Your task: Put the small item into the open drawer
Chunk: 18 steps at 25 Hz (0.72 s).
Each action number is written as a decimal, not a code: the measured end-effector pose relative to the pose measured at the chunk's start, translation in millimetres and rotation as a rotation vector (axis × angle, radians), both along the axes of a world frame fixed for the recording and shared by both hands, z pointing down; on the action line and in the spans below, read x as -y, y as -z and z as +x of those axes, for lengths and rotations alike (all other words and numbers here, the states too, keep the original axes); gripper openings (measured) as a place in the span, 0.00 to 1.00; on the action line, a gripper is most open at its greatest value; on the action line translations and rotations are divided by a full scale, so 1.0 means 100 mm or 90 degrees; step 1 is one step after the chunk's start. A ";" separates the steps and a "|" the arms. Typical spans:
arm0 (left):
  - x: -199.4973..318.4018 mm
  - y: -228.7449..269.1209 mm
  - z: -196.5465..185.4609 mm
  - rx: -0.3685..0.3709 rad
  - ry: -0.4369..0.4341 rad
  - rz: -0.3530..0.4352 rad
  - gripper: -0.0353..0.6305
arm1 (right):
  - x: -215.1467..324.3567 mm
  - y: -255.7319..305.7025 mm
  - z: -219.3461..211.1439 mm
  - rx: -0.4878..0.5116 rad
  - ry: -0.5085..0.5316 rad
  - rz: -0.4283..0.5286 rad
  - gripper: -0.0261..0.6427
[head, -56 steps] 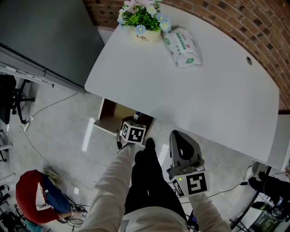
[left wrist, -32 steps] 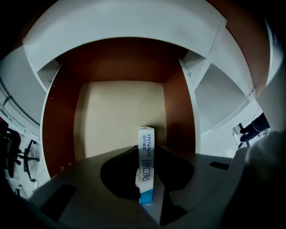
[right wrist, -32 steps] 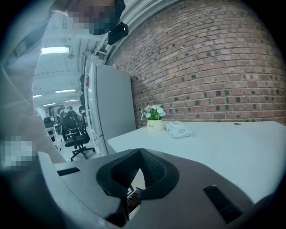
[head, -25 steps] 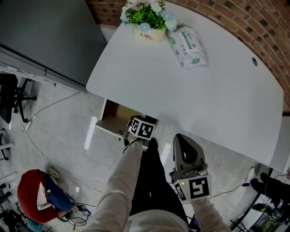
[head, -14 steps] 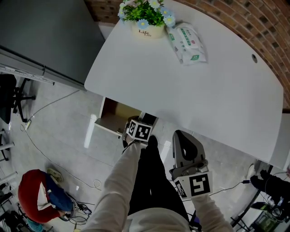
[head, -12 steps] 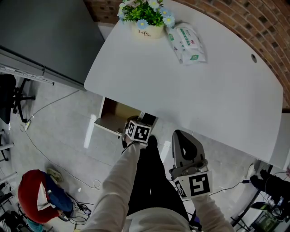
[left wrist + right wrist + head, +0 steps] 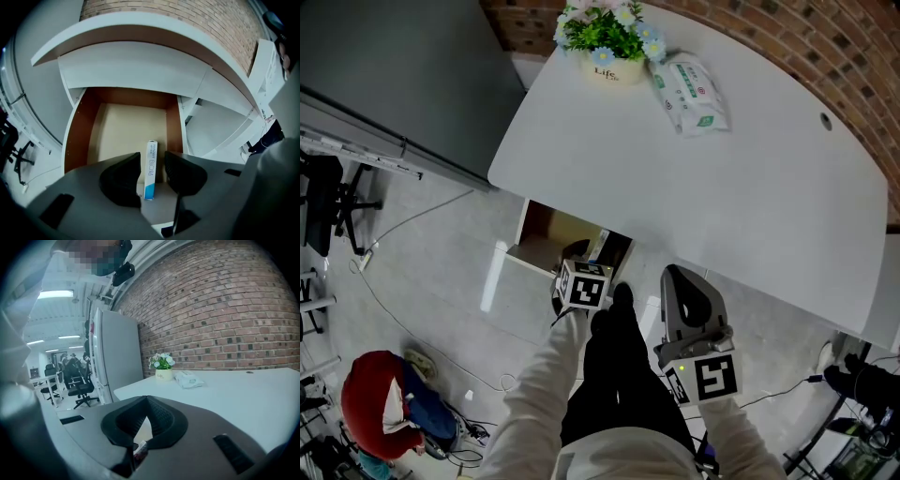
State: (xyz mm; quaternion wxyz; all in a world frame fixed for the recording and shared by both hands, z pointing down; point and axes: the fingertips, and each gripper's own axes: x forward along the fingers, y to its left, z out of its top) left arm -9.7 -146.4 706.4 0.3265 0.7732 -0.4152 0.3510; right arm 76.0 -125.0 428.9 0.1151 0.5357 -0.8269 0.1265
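Only left gripper view shows white-blue box in drawer btwn left gripper's opening jaws, untouched; right gripper pressed together; flower pot reads "Life".

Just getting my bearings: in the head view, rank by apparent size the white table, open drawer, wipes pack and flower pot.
1. white table
2. open drawer and flower pot: about alike; the drawer is partly hidden under the table
3. wipes pack

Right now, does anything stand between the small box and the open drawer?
Nothing visible does. The box is between the left gripper's opening jaws, at the drawer's front; its floor beyond is bare.
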 end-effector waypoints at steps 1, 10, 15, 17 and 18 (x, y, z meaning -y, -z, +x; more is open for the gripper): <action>0.01 0.08 -0.02 0.001 0.004 0.008 0.31 | -0.01 0.01 -0.01 0.001 -0.001 0.002 0.08; -0.03 0.80 -0.12 -0.013 0.020 0.093 0.26 | -0.10 0.16 -0.06 0.011 -0.004 0.024 0.08; -0.01 1.33 -0.24 -0.026 0.025 0.154 0.21 | -0.15 0.27 -0.10 0.018 -0.007 0.036 0.08; 0.00 1.50 -0.27 -0.032 0.025 0.176 0.20 | -0.16 0.32 -0.11 0.018 -0.008 0.041 0.08; -0.01 1.58 -0.29 -0.035 0.027 0.184 0.19 | -0.17 0.35 -0.12 0.018 -0.008 0.043 0.08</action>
